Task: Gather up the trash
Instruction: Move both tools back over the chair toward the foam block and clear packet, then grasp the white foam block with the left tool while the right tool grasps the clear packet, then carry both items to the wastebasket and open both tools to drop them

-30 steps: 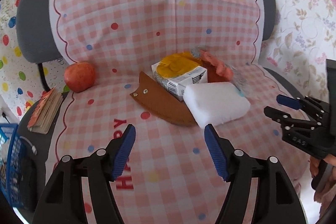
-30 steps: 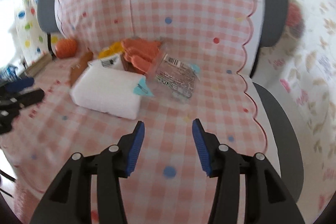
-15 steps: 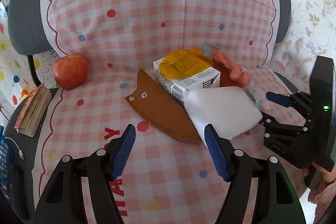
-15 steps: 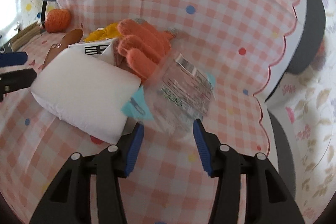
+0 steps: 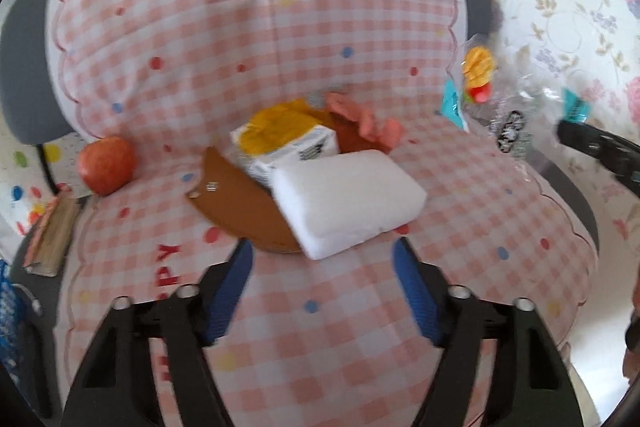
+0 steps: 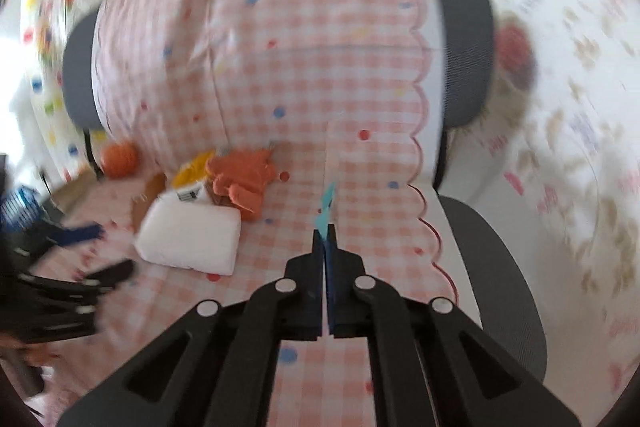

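the right tongs [image 6: 323,233] are clenched on the clear plastic wrapper [image 5: 504,107], whose teal corner pokes out just past their blue tips in the right wrist view. in the left wrist view the wrapper hangs in the air at the right, clear of the chair seat, beside the chair's back edge; a yellow and red print, teal patches and a barcode label show through the blurred film, and the dark tip of the right tongs meets it at its far right end. the left tongs [image 5: 324,291] are closing, with nothing between their blue pads; they hang over the pink checked cover [image 5: 320,327] of the seat, just short of the white foam block [image 5: 348,203]. the wrapper is well apart from the left tongs, up and to their right. the foam block lies on a brown leather sheath [image 5: 240,211] and touches a small carton [image 5: 288,147] with a yellow top. behind the carton lies an orange glove [image 5: 368,119]. a red apple [image 5: 106,165] sits at the seat's left edge, apart from the pile, and a worn booklet [image 5: 52,239] lies below it on the grey chair edge. both views are motion-blurred, the right one more so.
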Demonstrator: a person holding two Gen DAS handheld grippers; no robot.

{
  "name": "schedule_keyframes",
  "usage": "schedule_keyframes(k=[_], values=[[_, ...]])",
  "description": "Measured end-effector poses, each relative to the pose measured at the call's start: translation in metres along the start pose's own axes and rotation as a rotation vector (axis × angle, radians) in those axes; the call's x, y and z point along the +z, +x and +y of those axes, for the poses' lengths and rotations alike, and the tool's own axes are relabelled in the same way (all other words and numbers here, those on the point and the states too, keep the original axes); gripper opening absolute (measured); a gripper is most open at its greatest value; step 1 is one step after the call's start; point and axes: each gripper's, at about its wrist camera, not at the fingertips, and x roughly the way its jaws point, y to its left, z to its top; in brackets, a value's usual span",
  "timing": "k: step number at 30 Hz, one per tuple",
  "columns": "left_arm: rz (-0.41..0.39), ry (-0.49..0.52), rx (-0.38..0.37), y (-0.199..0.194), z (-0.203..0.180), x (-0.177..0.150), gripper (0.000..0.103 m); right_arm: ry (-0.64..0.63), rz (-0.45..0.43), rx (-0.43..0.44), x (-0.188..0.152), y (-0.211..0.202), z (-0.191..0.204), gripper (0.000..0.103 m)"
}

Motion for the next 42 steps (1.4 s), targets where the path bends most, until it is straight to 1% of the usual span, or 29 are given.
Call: schedule_keyframes(k=[1, 5, 8, 11, 13, 14, 15, 17, 19, 22, 25, 28, 31, 34, 36, 38, 42], values=[[0.008, 0.009, -0.004, 0.005, -0.002, 0.001, 0.057, 0.019, -0.007, 0.011, -0.002, -0.010, -0.005, 0.001], [0.018, 0.035, 0.024, 0.016, -0.006, 0.004, 0.057, 0.053, -0.024, 0.041, -0.013, -0.037, -0.016, 0.001], [0.023, 0.035, 0.042, 0.020, -0.006, 0.006, 0.057, 0.078, -0.024, 0.063, -0.018, -0.044, -0.020, 0.001], [0.039, 0.031, 0.041, 0.026, -0.002, 0.010, 0.057, 0.092, -0.013, 0.075, -0.021, -0.044, -0.021, 0.001], [0.057, 0.042, 0.015, 0.030, -0.001, 0.011, 0.056, 0.099, -0.013, 0.080, -0.022, -0.045, -0.022, 0.001], [0.064, 0.059, 0.002, 0.032, -0.003, 0.011, 0.052, 0.105, -0.016, 0.080, -0.023, -0.045, -0.023, 0.001], [0.069, 0.077, 0.000, 0.033, -0.005, 0.012, 0.043, 0.112, -0.019, 0.079, -0.023, -0.047, -0.024, 0.001], [0.071, 0.112, 0.004, 0.037, -0.008, 0.012, 0.034, 0.125, -0.027, 0.076, -0.023, -0.049, -0.026, 0.001], [0.046, 0.122, -0.002, 0.034, -0.010, 0.013, 0.029, 0.134, -0.031, 0.074, -0.023, -0.050, -0.027, 0.001], [-0.014, 0.085, -0.053, 0.011, -0.015, 0.016, 0.027, 0.132, -0.028, 0.071, -0.024, -0.052, -0.026, 0.001], [-0.085, 0.061, -0.067, -0.025, -0.025, 0.019, 0.027, 0.130, -0.027, 0.063, -0.027, -0.060, -0.026, 0.001], [-0.140, 0.045, -0.069, -0.062, -0.037, 0.016, 0.027, 0.138, -0.042, 0.058, -0.031, -0.075, -0.026, 0.001], [-0.168, 0.035, -0.066, -0.091, -0.051, 0.003, 0.027, 0.151, -0.050, 0.055, -0.039, -0.091, -0.026, 0.001], [-0.181, 0.046, -0.047, -0.108, -0.063, -0.011, 0.028, 0.159, -0.049, 0.060, -0.051, -0.107, -0.024, 0.001], [-0.162, 0.060, -0.048, -0.118, -0.073, -0.026, 0.028, 0.161, -0.050, 0.055, -0.060, -0.120, -0.022, 0.001], [-0.141, 0.055, -0.078, -0.126, -0.081, -0.041, 0.028, 0.165, -0.051, 0.052, -0.067, -0.130, -0.020, 0.001], [-0.137, 0.056, -0.105, -0.135, -0.095, -0.065, 0.028, 0.156, -0.047, 0.022, -0.091, -0.158, -0.017, 0.001]])
